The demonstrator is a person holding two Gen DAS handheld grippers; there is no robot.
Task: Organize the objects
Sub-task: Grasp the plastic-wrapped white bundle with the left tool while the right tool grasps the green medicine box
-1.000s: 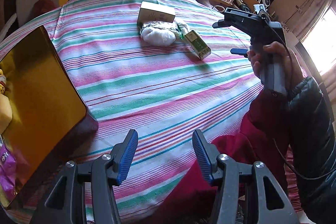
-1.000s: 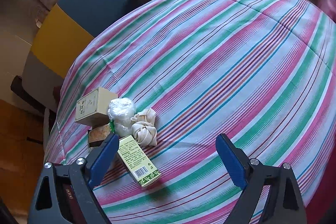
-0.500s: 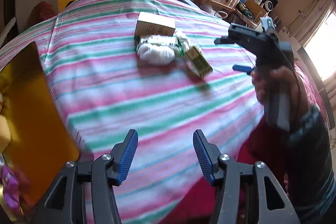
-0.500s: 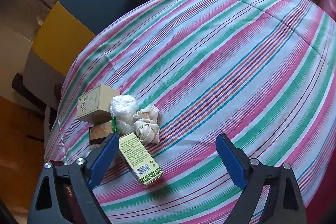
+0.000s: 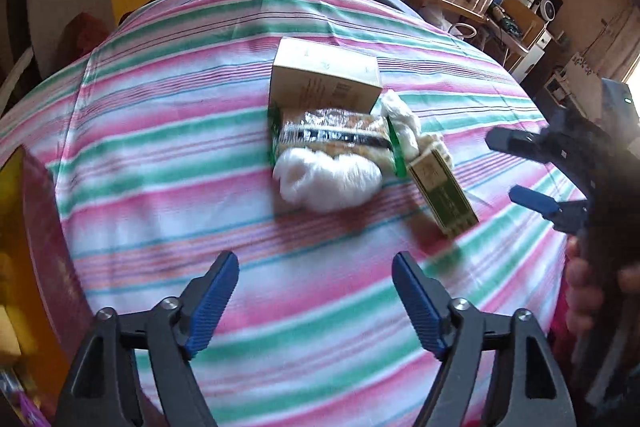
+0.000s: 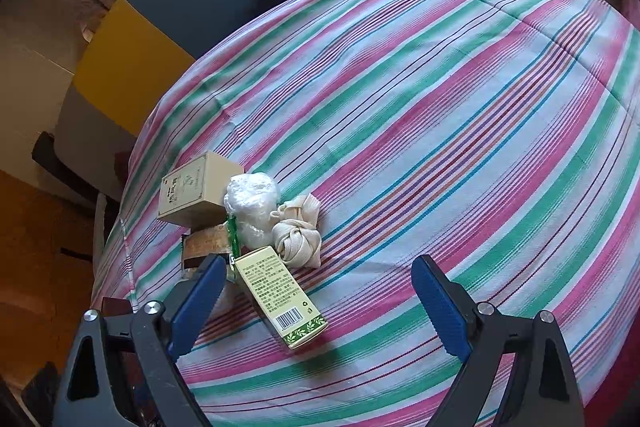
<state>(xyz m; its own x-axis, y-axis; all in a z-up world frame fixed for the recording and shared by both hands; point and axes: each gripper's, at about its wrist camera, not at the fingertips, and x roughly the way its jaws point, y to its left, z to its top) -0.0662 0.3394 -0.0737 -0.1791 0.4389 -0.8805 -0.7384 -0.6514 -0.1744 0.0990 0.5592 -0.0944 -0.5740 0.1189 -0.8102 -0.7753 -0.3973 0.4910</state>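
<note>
While the left gripper (image 5: 316, 301) hangs over the striped bedspread (image 5: 168, 155) with its jaws spreading apart and nothing between them, the cluster of objects sits farther up the cloth from it. Take the tan box (image 5: 326, 79) as the landmark: a foil snack packet (image 5: 336, 137) lies just in front of it, touching its lower edge, and a white plastic bag (image 5: 328, 181) bulges out from under that packet on the near side. To the right of the tan box rests a knotted cream cloth (image 6: 298, 239), and beyond that, angled away, lies a green carton (image 6: 282, 295) flat on its side with its barcode end nearest the right gripper (image 6: 316, 305). That right gripper stands wide apart and empty, its left finger just beside the carton, not touching it.
</note>
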